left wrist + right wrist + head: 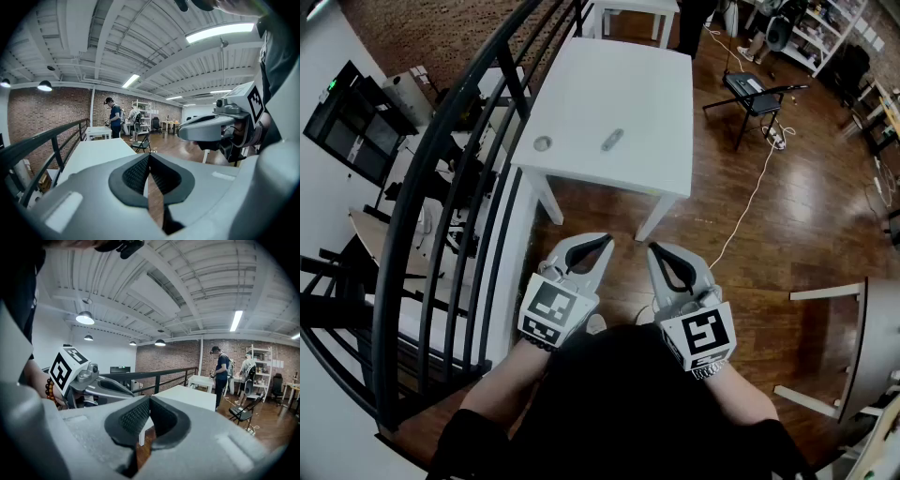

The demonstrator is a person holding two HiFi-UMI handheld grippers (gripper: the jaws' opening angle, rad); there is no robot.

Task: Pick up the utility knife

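The utility knife [612,141], a small grey handle, lies on the white table [647,103] ahead of me, with a small round object [542,143] to its left. Both grippers are held side by side over the wood floor, short of the table's near edge. My left gripper [607,241] is shut with nothing between its pads [140,173]. The right gripper [653,248] is shut and empty too, pads [139,416] together. Each gripper view shows the other gripper alongside and the white table [93,150] beyond.
A black curved railing [459,178] runs along the left, with desks and monitors below it. A black folding chair [755,94] and a white cable [750,202] are on the floor to the right. Another white table [862,347] stands at the right. People stand far off [220,373].
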